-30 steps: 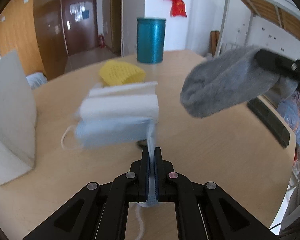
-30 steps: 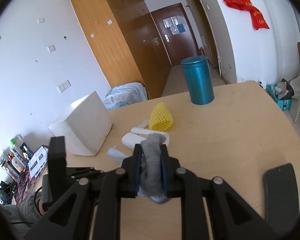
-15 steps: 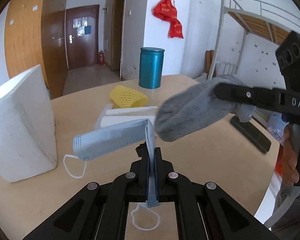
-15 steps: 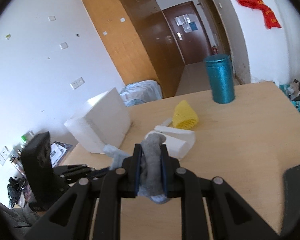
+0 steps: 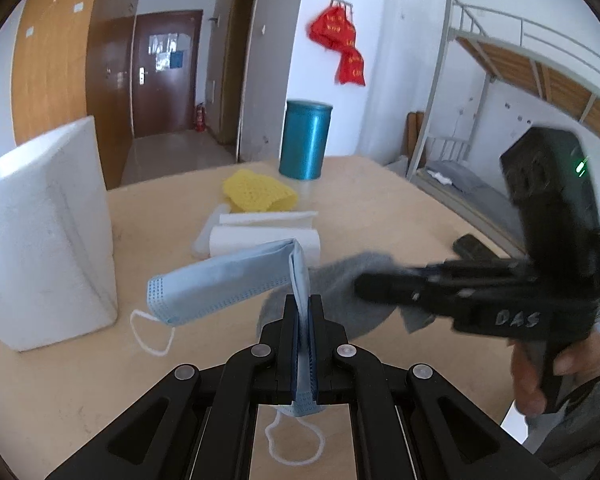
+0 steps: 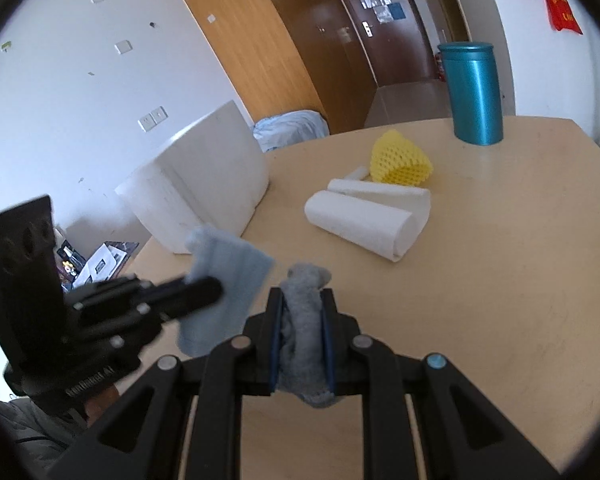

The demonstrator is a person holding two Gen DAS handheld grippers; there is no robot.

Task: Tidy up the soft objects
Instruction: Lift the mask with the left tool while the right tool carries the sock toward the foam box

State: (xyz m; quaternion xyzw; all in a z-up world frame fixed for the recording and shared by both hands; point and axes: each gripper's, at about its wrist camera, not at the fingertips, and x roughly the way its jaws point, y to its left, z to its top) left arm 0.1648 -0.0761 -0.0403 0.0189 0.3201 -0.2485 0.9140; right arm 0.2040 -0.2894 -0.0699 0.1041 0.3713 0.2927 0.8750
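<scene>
Carrying step: the left tongs (image 5: 304, 316) pinch a face mask (image 5: 220, 280), the right tongs (image 6: 302, 320) pinch a sock (image 6: 304, 312) — next, lower both beside the white roll (image 6: 364, 224) at one o'clock.

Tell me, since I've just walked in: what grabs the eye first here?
Two grippers meet low over the wooden table: the left gripper pinches a blue face mask, the right gripper a grey sock. Behind them lie white foam rolls, a yellow foam net and a teal canister.
</scene>
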